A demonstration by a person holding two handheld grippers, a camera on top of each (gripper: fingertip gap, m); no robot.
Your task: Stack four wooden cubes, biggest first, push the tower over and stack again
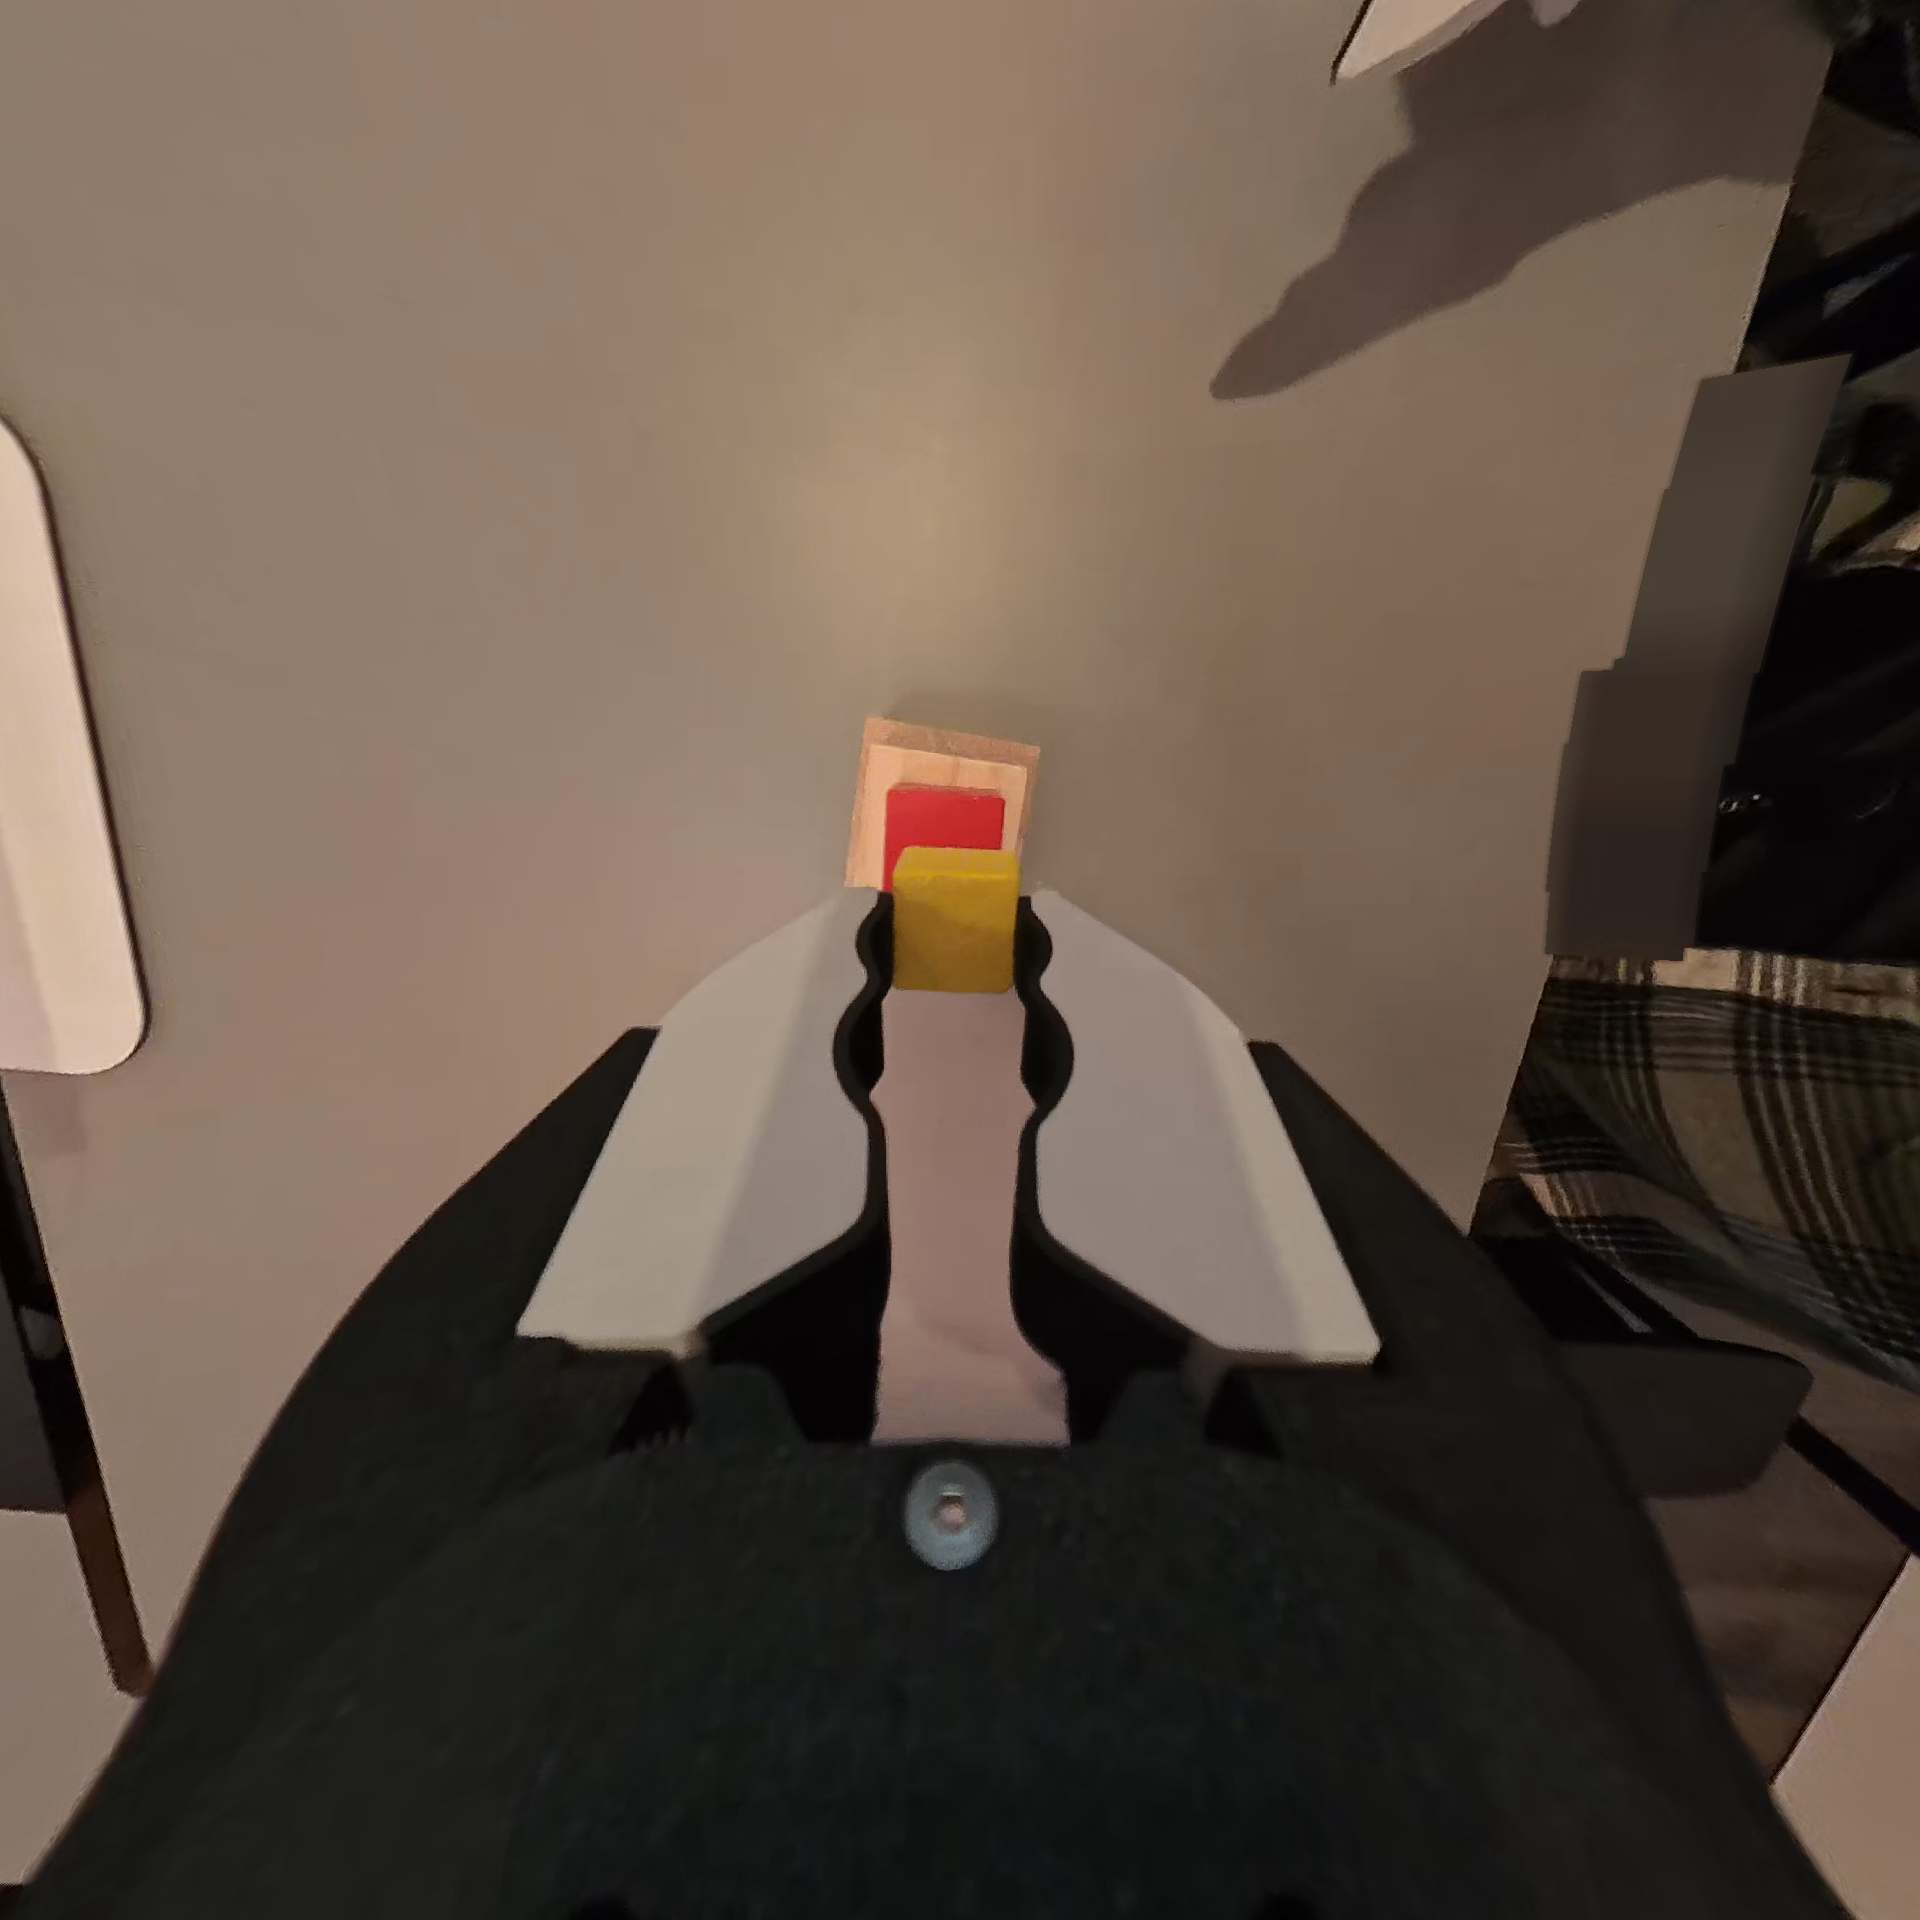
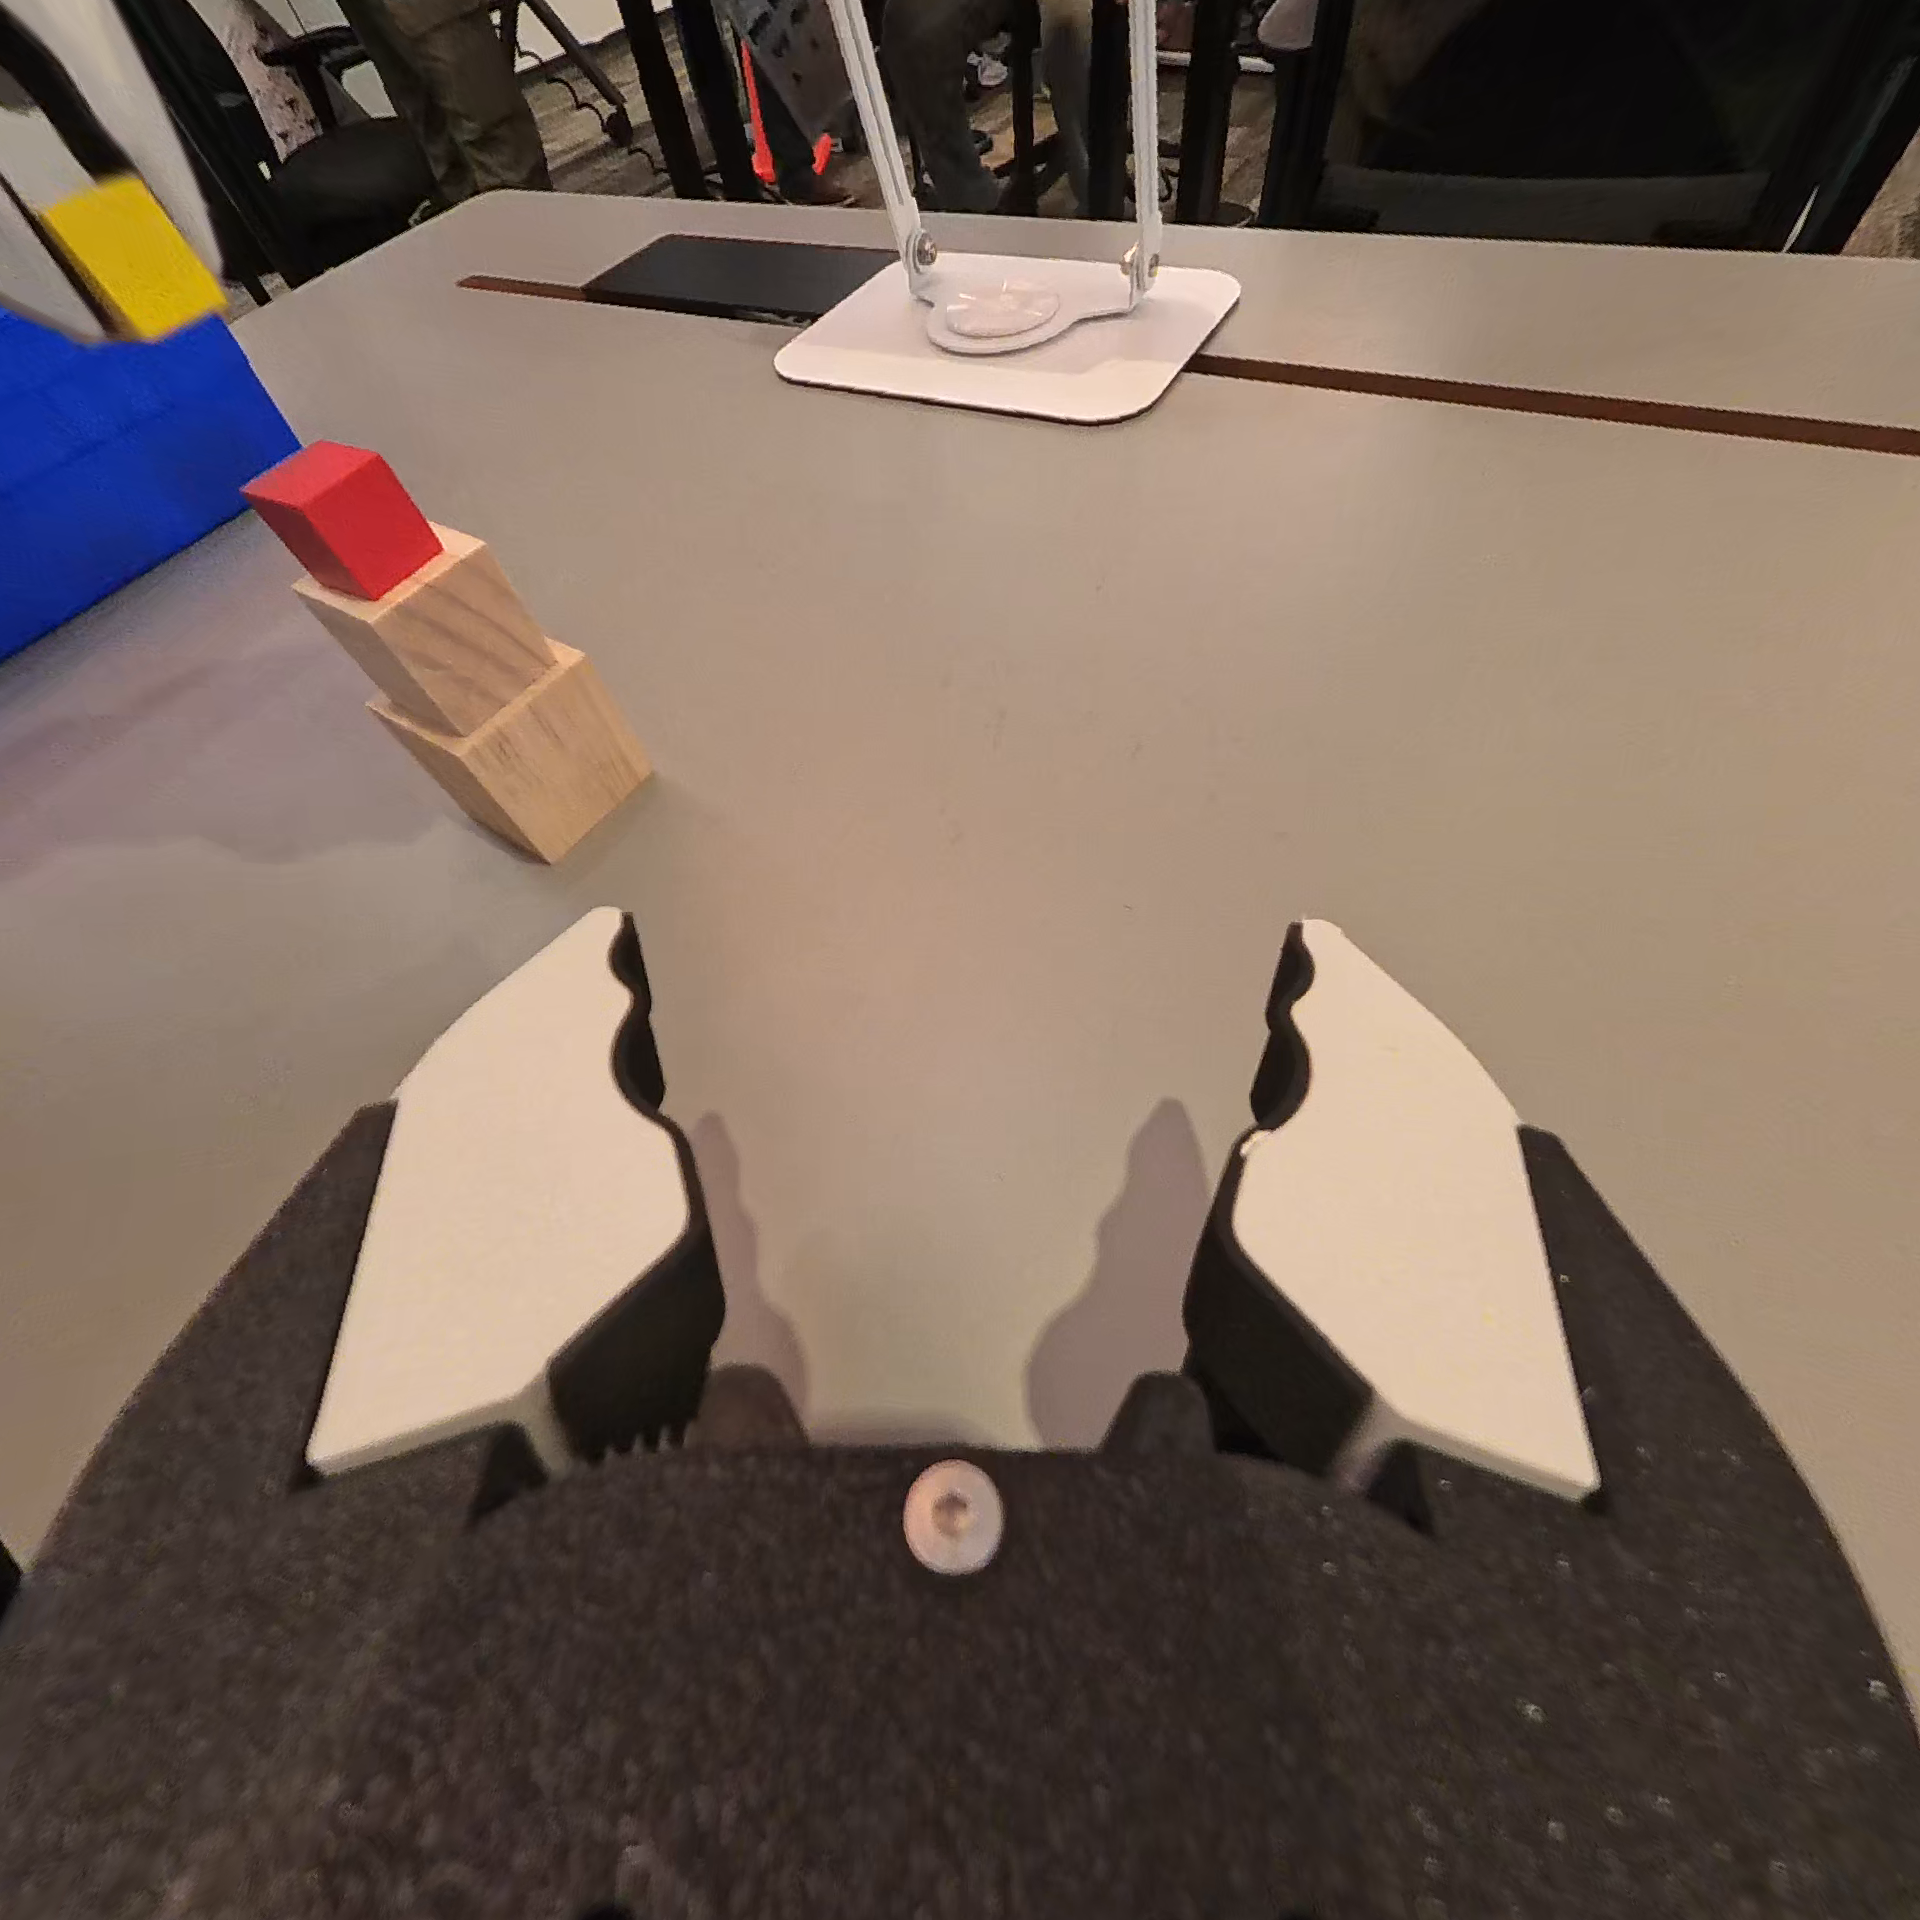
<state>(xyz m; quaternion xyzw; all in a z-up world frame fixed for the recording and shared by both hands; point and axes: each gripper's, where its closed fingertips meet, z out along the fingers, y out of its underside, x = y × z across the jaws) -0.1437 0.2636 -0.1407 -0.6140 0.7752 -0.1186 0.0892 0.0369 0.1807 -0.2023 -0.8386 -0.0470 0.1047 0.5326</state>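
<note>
This looks like an office or shared workroom. A wide grey table [image 2: 1351, 727] with a dark cable slot [image 2: 1558, 400] carries a white flat-based lamp stand [image 2: 1143, 343], and beyond it black wheeled chairs [image 2: 343, 177] stand on patterned carpet among people's legs [image 2: 468, 94].

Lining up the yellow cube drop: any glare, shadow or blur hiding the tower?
Left wrist view: soft glare on the table beyond the tower, yellow cube and red cube sharp. Right wrist view: tower sharp, leaning from wide-angle distortion; yellow cube blurred at the frame's edge.
</note>
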